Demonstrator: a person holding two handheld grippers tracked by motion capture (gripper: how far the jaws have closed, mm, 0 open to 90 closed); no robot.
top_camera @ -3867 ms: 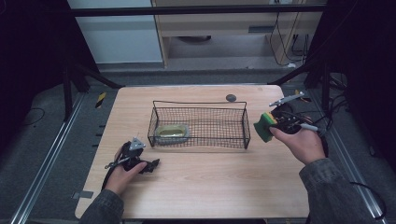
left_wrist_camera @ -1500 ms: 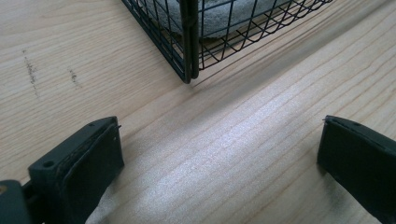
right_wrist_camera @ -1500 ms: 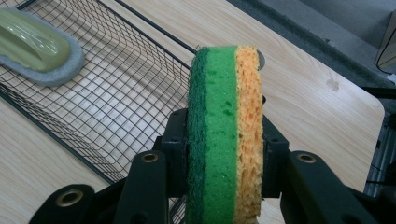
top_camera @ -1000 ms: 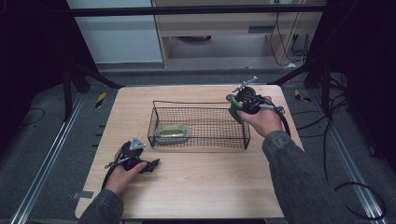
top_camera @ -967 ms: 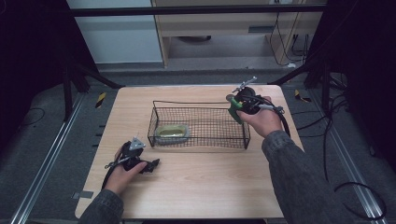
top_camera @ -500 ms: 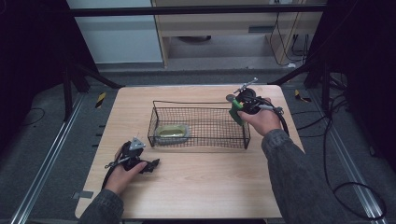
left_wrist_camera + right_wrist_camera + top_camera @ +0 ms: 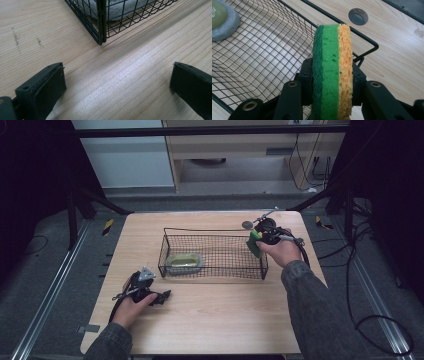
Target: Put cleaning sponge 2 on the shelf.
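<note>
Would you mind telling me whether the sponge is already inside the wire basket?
Not yet. The sponge stands on edge, clamped in the right gripper, above the wire basket's right-hand rim, not resting on its mesh floor.

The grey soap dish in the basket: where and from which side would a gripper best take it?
Probably from above, through the basket's open top, jaws across the soap dish's narrower width. It lies flat at the left end, and wire walls block any side approach.
</note>
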